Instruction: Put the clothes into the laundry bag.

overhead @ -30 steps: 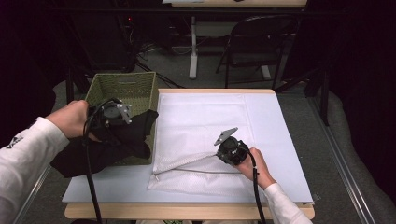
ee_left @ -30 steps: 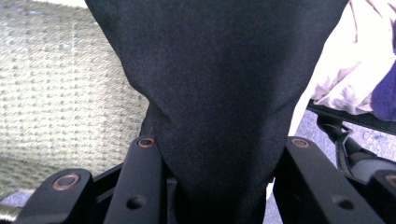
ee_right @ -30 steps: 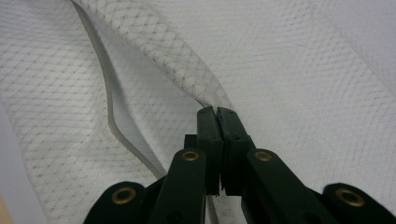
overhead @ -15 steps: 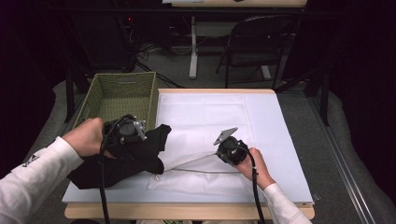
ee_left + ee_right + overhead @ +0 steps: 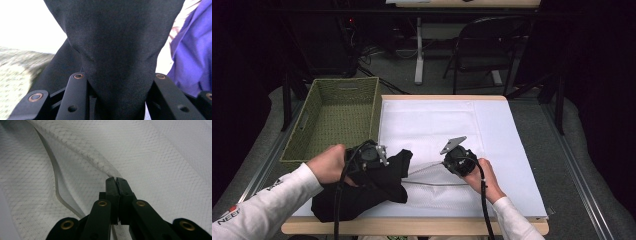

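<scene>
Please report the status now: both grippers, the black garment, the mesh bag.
Left gripper shut on black garment, at the bag's mouth. Right gripper shut on white mesh bag edge, lifting it. Green basket stands beside, not blocking.

A black garment lies bunched and crumpled just in front of the green basket, one fold lifted. Right of the basket a white mesh bag lies flat, its near edge pinched up off the tabletop beside the garment.
</scene>
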`<state>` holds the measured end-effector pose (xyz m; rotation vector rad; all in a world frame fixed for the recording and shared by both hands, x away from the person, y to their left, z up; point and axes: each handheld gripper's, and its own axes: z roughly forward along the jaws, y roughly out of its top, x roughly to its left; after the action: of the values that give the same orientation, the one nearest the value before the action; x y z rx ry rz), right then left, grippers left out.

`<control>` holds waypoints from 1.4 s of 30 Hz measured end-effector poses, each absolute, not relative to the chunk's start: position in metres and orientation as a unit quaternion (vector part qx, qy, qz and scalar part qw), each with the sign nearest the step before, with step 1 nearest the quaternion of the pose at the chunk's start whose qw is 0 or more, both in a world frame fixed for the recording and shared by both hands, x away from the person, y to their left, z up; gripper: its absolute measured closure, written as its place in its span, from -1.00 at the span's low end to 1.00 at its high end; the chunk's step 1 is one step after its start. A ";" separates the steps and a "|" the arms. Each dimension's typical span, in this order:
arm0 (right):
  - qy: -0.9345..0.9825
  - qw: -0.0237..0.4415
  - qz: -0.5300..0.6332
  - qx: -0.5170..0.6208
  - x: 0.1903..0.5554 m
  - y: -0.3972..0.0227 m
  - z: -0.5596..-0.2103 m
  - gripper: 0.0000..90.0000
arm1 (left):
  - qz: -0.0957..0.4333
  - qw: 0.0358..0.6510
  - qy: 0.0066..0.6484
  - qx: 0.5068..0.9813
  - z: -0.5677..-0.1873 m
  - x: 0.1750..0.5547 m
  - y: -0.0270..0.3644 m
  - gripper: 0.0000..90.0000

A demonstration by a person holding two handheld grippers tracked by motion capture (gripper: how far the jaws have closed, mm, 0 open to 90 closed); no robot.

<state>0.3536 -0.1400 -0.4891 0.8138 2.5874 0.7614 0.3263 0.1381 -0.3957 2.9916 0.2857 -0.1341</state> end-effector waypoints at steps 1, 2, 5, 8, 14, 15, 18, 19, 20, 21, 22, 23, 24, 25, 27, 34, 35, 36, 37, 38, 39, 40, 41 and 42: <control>0.906 0.161 0.267 0.285 0.354 -0.140 -0.489 0.99 | -0.049 0.065 0.090 0.993 -0.398 0.326 0.135 0.45; 0.906 0.163 0.268 0.286 0.354 -0.140 -0.489 0.99 | -0.057 0.073 0.085 0.992 -0.405 0.327 0.128 0.45; 0.905 0.164 0.269 0.285 0.354 -0.140 -0.488 0.99 | -0.067 0.080 0.082 0.991 -0.412 0.327 0.122 0.45; 0.903 0.167 0.273 0.286 0.353 -0.140 -0.487 0.99 | -0.080 0.082 0.077 0.990 -0.424 0.328 0.112 0.45; 0.899 0.173 0.281 0.286 0.352 -0.139 -0.485 0.99 | -0.081 0.081 0.076 0.991 -0.450 0.331 0.096 0.45; 0.899 0.173 0.282 0.286 0.351 -0.139 -0.485 0.99 | -0.084 0.081 0.076 0.990 -0.454 0.332 0.094 0.44; 0.897 0.170 0.289 0.286 0.350 -0.138 -0.482 0.99 | -0.087 0.082 0.083 0.989 -0.463 0.335 0.091 0.43; 0.897 0.171 0.290 0.286 0.350 -0.138 -0.482 0.99 | -0.089 0.085 0.084 0.989 -0.464 0.336 0.091 0.43; 0.897 0.171 0.290 0.286 0.350 -0.138 -0.482 0.99 | -0.089 0.085 0.084 0.989 -0.464 0.336 0.091 0.43; 0.898 0.173 0.289 0.283 0.350 -0.138 -0.481 0.99 | -0.089 0.087 0.086 0.988 -0.466 0.336 0.090 0.43; 0.896 0.175 0.291 0.286 0.350 -0.138 -0.481 0.99 | -0.094 0.081 0.081 0.989 -0.466 0.336 0.089 0.43; 0.895 0.177 0.293 0.285 0.350 -0.138 -0.480 0.99 | -0.097 0.078 0.077 0.989 -0.466 0.336 0.088 0.43; 0.895 0.178 0.294 0.285 0.350 -0.138 -0.480 0.99 | -0.093 0.085 0.078 0.989 -0.467 0.335 0.088 0.43; 0.892 0.180 0.296 0.289 0.350 -0.138 -0.479 1.00 | -0.093 0.084 0.075 0.989 -0.467 0.334 0.087 0.44; 0.892 0.184 0.292 0.291 0.351 -0.138 -0.480 1.00 | -0.097 0.079 0.070 0.990 -0.465 0.333 0.086 0.44; 0.877 0.199 0.317 0.302 0.351 -0.141 -0.475 1.00 | -0.092 0.084 0.084 0.989 -0.470 0.334 0.084 0.44; 0.875 0.198 0.323 0.302 0.350 -0.141 -0.472 1.00 | -0.092 0.084 0.084 0.989 -0.470 0.334 0.084 0.44; 0.872 0.196 0.328 0.306 0.348 -0.141 -0.470 1.00 | -0.094 0.085 0.102 0.987 -0.468 0.339 0.085 0.44; 0.872 0.196 0.328 0.306 0.348 -0.141 -0.470 1.00 | -0.094 0.085 0.102 0.987 -0.468 0.339 0.085 0.44; 0.868 0.193 0.342 0.303 0.345 -0.142 -0.462 1.00 | -0.091 0.088 0.110 0.986 -0.464 0.341 0.085 0.44; 0.867 0.192 0.347 0.301 0.344 -0.142 -0.460 1.00 | -0.087 0.091 0.115 0.985 -0.461 0.343 0.086 0.44; 0.865 0.193 0.353 0.300 0.343 -0.142 -0.456 1.00 | -0.084 0.098 0.122 0.984 -0.457 0.346 0.086 0.44; 0.865 0.193 0.353 0.300 0.343 -0.142 -0.456 1.00 | -0.086 0.103 0.132 0.982 -0.455 0.349 0.086 0.44; 0.863 0.194 0.357 0.300 0.341 -0.142 -0.454 1.00 | -0.093 0.108 0.142 0.979 -0.455 0.353 0.087 0.44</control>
<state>0.3413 -0.1419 -0.4539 0.8418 2.4212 1.0000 0.3531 0.0866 -0.4553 2.8815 0.4189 -0.2722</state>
